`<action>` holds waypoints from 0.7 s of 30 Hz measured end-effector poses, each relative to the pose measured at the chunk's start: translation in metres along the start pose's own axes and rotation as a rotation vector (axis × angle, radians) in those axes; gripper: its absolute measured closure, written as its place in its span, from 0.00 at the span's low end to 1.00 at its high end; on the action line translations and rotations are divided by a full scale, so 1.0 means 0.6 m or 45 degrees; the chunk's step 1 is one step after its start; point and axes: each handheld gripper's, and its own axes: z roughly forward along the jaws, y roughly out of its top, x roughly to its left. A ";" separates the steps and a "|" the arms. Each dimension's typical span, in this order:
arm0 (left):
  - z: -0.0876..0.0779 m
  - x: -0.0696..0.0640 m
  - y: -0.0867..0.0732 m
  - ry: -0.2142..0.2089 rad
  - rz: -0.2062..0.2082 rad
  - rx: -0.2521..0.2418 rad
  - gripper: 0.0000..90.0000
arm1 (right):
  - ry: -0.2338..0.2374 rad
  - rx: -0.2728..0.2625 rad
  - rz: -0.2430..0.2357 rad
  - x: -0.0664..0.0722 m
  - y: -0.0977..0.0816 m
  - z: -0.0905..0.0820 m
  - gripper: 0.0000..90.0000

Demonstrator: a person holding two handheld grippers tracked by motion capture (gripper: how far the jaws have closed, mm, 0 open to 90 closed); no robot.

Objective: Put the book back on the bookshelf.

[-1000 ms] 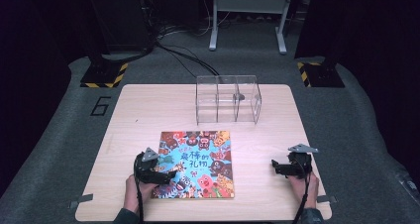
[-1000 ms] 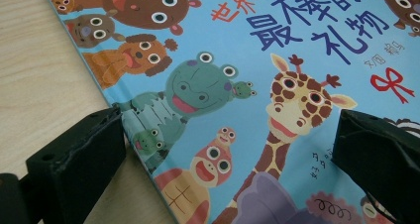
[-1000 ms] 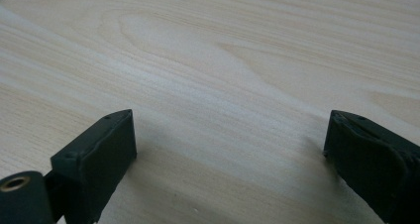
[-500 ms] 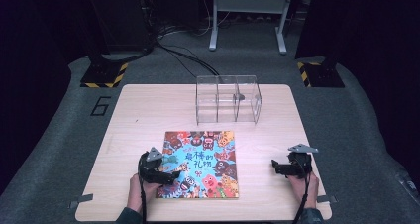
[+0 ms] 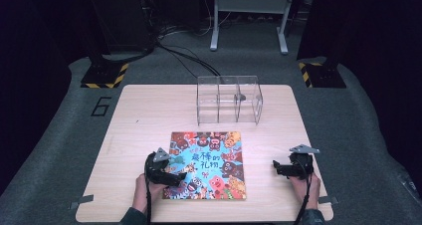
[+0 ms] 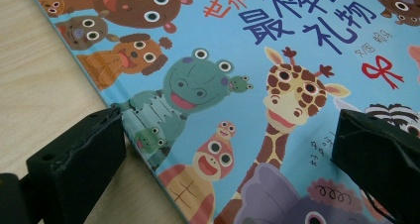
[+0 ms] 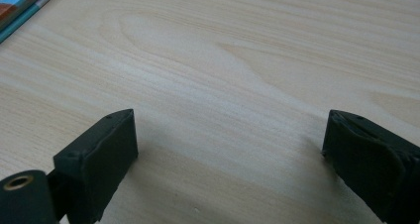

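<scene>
One picture book (image 5: 208, 164) lies flat on the near half of the wooden table (image 5: 149, 115), cover up. Its title, in large blue Chinese characters, reads 最棒的礼物, with a smaller red line above it cut off at the frame edge in the left gripper view; cartoon animals surround it. The left gripper (image 5: 175, 177) sits at the book's near left edge, jaws spread wide, one jaw at the edge over bare wood, the other over the cover; they grip nothing. The right gripper (image 5: 276, 168), jaws likewise spread and empty, rests over bare wood well right of the book. One clear three-compartment box (image 5: 228, 99) stands beyond the book's far edge, apart from it. A "6" (image 5: 102, 106) marks the grey floor left of the table. Open wood flanks the book on both sides.
</scene>
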 end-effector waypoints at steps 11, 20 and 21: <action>0.011 -0.015 0.011 -0.043 0.032 0.027 0.00 | 0.000 -0.002 0.002 0.001 0.002 0.001 0.07; 0.018 -0.022 0.017 -0.051 0.038 0.025 0.00 | 0.137 0.032 0.053 0.027 0.016 -0.005 0.12; 0.020 -0.024 0.018 -0.053 0.045 0.029 0.00 | 0.190 0.036 0.043 0.042 0.025 -0.006 0.13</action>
